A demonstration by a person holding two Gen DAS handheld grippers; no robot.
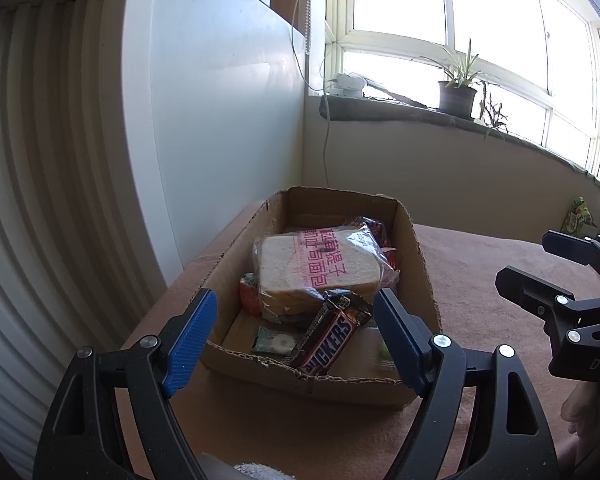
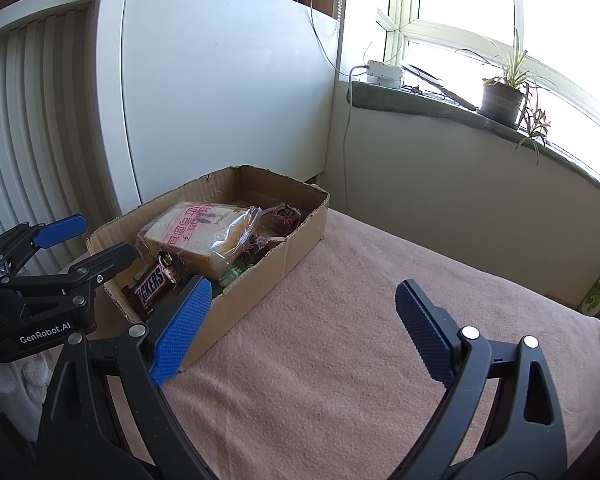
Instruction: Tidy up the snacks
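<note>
Both grippers hang wide apart and hold nothing. Our left gripper [image 1: 296,332] sits just short of the near wall of the cardboard box [image 1: 416,236], and the Snickers bar [image 1: 328,340] lies dead ahead at twelve o'clock between the spread blue pads, propped on that near wall with its long axis running from about seven to one o'clock. Behind it, further along twelve o'clock, rests the bagged bread [image 1: 320,264], with smaller packets underneath. Our right gripper [image 2: 300,328] hovers over bare pink cloth on the table [image 2: 360,320]; from there the box lies at ten o'clock, well off its line. We judge the left much the nearer; closing squarely across the bar's width would call for a slight wrist turn.
</note>
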